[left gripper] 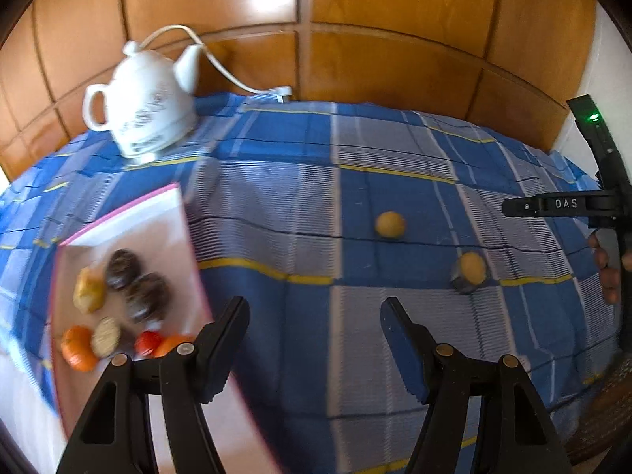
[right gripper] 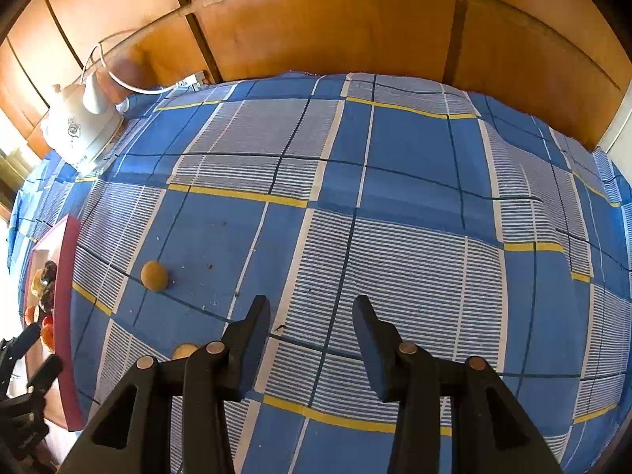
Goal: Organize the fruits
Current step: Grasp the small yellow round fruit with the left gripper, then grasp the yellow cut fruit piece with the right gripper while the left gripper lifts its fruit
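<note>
- Blue plaid cloth [right gripper: 395, 150], wood panelling behind.
- Pink-rimmed tray [left gripper: 130, 213] holds most fruits; two yellow fruits loose: far one [left gripper: 390, 224], near one [left gripper: 471, 268].
- Left gripper [left gripper: 316, 316] spread, empty; right gripper [right gripper: 312, 316] likewise parted, empty.
- Advice: straddle one fruit squarely, close gently; it may roll.

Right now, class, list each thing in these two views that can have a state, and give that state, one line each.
Left gripper: jaws open, nothing between them.
Right gripper: jaws open, nothing between them.
Tray: on the cloth, holding several fruits.
Far yellow fruit: loose on the cloth, outside the tray.
Near yellow fruit: loose on the cloth, outside the tray.
Kettle: upright, lid on, cord attached.
</note>
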`<state>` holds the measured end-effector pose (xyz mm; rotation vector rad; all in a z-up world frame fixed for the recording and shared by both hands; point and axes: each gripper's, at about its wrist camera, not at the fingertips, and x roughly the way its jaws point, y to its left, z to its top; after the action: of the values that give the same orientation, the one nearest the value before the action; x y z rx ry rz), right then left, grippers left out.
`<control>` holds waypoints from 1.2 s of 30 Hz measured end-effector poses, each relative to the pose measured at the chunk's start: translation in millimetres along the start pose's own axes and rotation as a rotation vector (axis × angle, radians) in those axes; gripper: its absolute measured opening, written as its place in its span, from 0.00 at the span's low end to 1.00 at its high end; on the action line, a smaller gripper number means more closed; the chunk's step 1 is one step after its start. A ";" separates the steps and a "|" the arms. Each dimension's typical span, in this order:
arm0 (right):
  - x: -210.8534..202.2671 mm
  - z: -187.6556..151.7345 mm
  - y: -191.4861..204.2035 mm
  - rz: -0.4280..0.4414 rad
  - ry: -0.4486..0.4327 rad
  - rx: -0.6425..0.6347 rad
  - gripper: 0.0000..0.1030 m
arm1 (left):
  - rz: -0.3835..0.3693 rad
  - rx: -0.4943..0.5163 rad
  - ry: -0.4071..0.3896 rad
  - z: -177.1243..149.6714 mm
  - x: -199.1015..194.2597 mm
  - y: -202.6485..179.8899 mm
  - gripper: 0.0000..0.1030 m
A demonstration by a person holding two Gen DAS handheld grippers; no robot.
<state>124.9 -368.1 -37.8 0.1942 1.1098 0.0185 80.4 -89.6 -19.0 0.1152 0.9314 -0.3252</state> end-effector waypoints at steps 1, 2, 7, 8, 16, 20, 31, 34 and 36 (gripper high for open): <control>-0.8 0.1 0.4 0.003 -0.002 0.000 0.43 | -0.012 0.008 0.005 3.6 4.5 -3.4 0.67; -1.5 0.1 0.9 0.007 -0.003 -0.001 0.43 | -0.021 0.020 0.010 7.2 9.2 -7.8 0.67; -3.0 -0.4 5.6 0.020 -0.002 -0.012 0.43 | -0.080 0.089 0.045 25.6 37.0 -30.0 0.45; -3.1 -0.9 6.2 0.021 0.000 -0.015 0.43 | -0.094 0.089 0.058 30.2 44.7 -33.9 0.42; -3.6 0.2 8.7 0.039 0.003 -0.020 0.43 | -0.127 0.066 0.089 56.1 82.4 -51.2 0.41; -3.9 0.7 8.9 0.043 0.004 -0.021 0.43 | -0.133 0.055 0.120 63.4 102.4 -55.0 0.41; 6.8 -4.8 21.4 0.162 0.061 -0.071 0.43 | -0.188 0.016 0.102 43.5 89.8 -42.8 0.27; 11.4 -8.8 34.0 0.234 0.094 -0.120 0.43 | -0.183 0.025 0.086 30.5 73.8 -39.2 0.27; 14.1 -13.8 46.0 0.250 0.107 -0.168 0.43 | -0.179 0.018 0.082 23.2 66.0 -35.4 0.27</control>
<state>122.7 -319.4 -48.6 0.1813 1.1788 0.3477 123.2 -143.4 -56.7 0.0620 1.0231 -0.4973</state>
